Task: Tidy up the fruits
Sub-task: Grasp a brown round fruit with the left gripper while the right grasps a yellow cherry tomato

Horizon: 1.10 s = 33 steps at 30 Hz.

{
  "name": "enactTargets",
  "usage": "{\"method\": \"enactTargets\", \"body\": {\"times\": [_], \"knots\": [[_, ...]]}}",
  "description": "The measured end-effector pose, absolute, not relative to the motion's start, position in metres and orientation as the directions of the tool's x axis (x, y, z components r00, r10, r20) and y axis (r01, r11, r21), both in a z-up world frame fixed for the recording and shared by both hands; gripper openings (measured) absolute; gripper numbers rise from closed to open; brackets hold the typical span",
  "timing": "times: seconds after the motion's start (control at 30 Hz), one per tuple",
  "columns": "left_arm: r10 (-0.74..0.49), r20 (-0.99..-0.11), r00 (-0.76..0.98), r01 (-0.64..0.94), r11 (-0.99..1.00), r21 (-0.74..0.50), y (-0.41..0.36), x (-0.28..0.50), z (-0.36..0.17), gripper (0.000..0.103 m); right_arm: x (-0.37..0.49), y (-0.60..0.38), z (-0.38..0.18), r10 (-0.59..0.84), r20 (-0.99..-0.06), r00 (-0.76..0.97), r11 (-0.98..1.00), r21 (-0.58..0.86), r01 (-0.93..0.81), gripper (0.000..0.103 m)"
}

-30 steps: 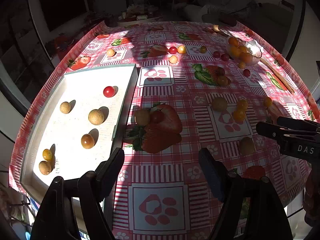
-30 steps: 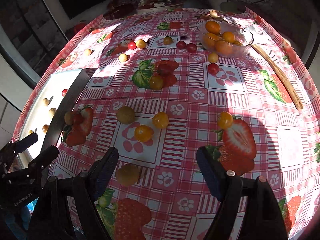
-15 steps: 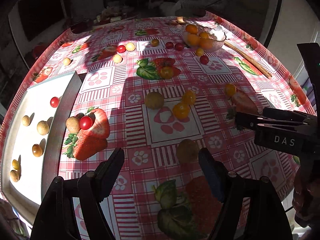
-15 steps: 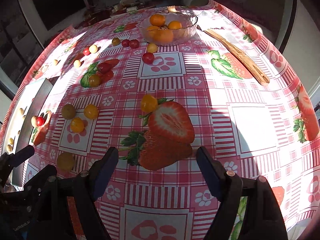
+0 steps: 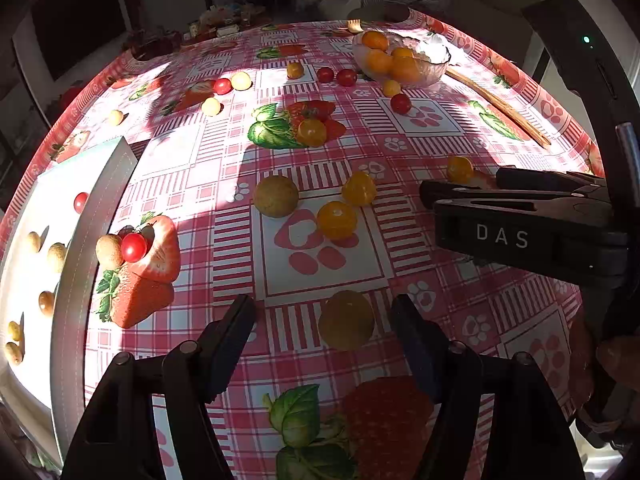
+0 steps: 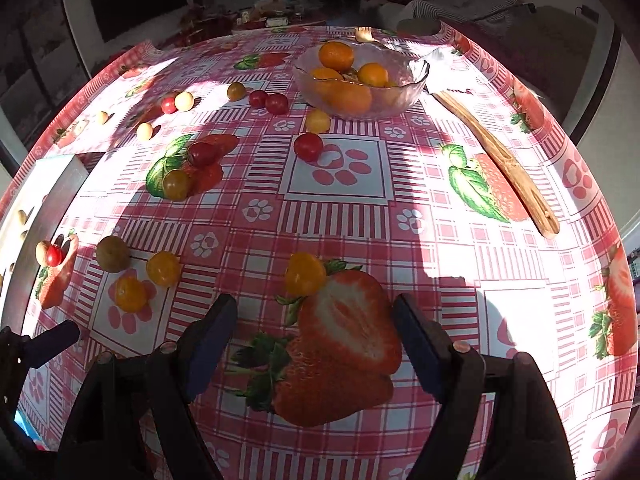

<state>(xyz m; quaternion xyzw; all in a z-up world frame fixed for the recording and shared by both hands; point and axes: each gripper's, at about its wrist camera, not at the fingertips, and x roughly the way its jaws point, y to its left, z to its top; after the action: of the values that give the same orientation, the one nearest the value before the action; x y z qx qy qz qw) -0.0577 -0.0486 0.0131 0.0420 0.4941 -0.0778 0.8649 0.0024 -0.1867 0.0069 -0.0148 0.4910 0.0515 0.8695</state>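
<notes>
I am looking down at a table [image 5: 400,152] covered in a red checked cloth printed with strawberries and paw marks, half in sun, half in shadow. A white tray [image 5: 76,280] sits along its left edge, holding several small tan and yellow fruits and one red tomato. Toward the far right corner a glass bowl [image 6: 400,92] holds oranges, with a wooden utensil [image 6: 500,160] lying just beside it along the right edge. Loose fruits are scattered across the middle of the table: red tomatoes, yellow ones and brownish round ones.

My left gripper [image 5: 324,320] points steeply down near the front edge. Its jaws are closing, and a dull yellow fruit [image 5: 347,319] sits between them, the pads not yet pressing it. My right gripper [image 6: 316,326] hangs with its jaws wide apart over a printed strawberry, with nothing between them; a yellow tomato [image 6: 305,273] lies just beyond its fingertips.
</notes>
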Motion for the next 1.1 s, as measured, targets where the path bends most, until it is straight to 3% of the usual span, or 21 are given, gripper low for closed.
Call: {"method": "enactTargets", "body": {"times": [0.07,0.2,0.27,0.33,0.4,0.6,1.1], "knots": [[-0.089,-0.861,0.5,0.178,0.984,0.002,-0.05,-0.058,0.014,0.062,0.006,-0.184,0.006,0.071,-0.854,0.515,0.994,0.019,-0.106,0.082],[-0.106,-0.856,0.506,0.191,0.981,-0.008,-0.051,-0.059,0.016,0.032,0.009,-0.178,0.008,0.068,-0.848,0.526,0.992,0.003,-0.125,0.069],[-0.114,-0.856,0.504,0.195,0.981,-0.016,-0.051,-0.059,0.016,0.027,0.011,-0.175,0.009,0.074,-0.844,0.532,0.991,0.002,-0.135,0.06],[-0.13,-0.855,0.503,0.195,0.98,-0.034,-0.049,-0.061,0.017,0.027,0.013,-0.174,0.01,0.093,-0.84,0.534,0.989,0.015,-0.149,0.036],[-0.147,-0.852,0.502,0.188,0.98,-0.059,-0.045,-0.063,0.018,0.027,0.014,-0.176,0.012,0.128,-0.844,0.521,0.987,0.057,-0.15,0.023],[-0.163,-0.844,0.511,0.168,0.982,-0.088,-0.031,-0.073,0.025,0.027,0.002,-0.19,0.014,0.219,-0.845,0.488,0.976,0.179,-0.128,0.023],[-0.122,-0.813,0.569,0.061,0.992,-0.107,0.025,-0.099,0.047,0.027,-0.041,-0.178,0.035,0.301,-0.838,0.456,0.953,0.254,-0.163,0.023]]}}
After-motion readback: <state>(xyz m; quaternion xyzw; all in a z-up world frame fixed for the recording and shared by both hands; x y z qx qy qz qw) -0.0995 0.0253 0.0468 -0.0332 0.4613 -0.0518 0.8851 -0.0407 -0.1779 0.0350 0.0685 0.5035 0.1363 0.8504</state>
